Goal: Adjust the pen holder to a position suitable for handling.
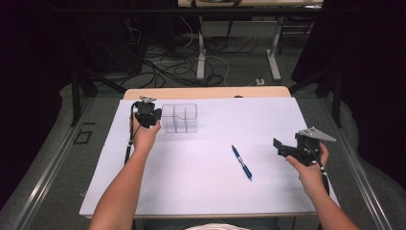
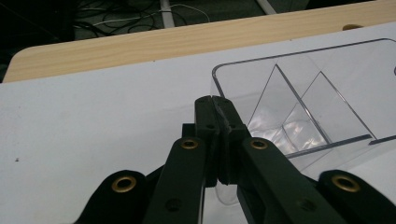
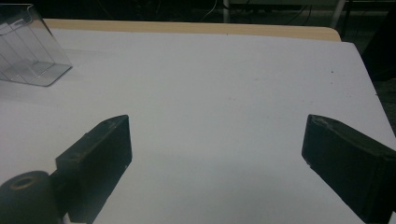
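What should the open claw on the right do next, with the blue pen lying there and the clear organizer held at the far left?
Probably move the right claw left and down over the blue pen. Its jaws stand wide apart with nothing between them, the pen lies loose on the white sheet just to its left, and the left claw is shut on the wall of the clear organizer, seemingly steadying it.

Table point(image 1: 210, 92): light wood top, far edge exposed. White sheet point(image 1: 201, 158) covers most of surface. On sheet: clear plastic organizer point(image 1: 179, 118), compartmented, far left, upright; blue pen point(image 1: 242, 162) near centre, lying diagonal, well apart from organizer. Rest of sheet bare.
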Demonstrator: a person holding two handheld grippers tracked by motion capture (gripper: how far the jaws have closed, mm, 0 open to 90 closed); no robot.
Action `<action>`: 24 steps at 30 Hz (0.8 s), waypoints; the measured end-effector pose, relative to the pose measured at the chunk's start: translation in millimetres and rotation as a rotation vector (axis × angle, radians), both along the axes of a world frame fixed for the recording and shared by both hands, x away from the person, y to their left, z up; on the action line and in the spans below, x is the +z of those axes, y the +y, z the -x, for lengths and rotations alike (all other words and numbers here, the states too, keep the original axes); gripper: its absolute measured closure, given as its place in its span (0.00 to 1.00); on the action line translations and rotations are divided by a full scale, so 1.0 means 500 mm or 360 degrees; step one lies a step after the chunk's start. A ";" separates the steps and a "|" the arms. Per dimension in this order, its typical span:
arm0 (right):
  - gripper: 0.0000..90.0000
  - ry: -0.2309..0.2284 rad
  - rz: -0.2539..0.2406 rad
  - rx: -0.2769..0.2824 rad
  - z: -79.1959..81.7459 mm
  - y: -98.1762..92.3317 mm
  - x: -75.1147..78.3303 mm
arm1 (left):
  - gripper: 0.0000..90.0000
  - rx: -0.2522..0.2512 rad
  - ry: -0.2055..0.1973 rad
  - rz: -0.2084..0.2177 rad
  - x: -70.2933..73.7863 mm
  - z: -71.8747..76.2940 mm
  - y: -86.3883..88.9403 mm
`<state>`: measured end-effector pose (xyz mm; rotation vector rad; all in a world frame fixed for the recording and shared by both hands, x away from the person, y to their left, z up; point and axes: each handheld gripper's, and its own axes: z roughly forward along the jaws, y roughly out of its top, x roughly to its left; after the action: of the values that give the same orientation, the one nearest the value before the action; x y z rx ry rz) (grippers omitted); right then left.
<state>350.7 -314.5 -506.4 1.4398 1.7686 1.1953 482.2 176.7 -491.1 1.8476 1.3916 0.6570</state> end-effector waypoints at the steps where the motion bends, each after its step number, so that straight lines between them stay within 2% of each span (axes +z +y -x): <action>1: 0.09 0.0000 0.0001 0.0000 0.000 0.000 0.000 | 1.00 -0.0007 0.0003 0.0009 0.000 0.001 -0.004; 14: 0.09 0.0009 -0.0003 0.0006 0.000 0.001 0.000 | 1.00 -0.0114 0.0025 0.0022 0.001 0.013 -0.079; 16: 0.09 0.0021 0.0007 0.0005 0.000 0.001 -0.001 | 1.00 -0.0129 0.0024 0.0027 0.001 0.012 -0.094; 20: 0.09 -0.0002 0.0016 0.0021 -0.001 0.001 -0.001 | 1.00 -0.0157 0.0004 0.0038 -0.001 0.013 -0.122; 24: 0.09 0.0003 0.0011 0.0006 -0.001 0.000 -0.002 | 1.00 -0.0170 -0.0007 0.0035 -0.002 0.010 -0.138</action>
<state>351.1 -314.6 -507.2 1.4348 1.7756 1.1893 477.1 107.6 -492.1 1.8878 1.2825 0.5889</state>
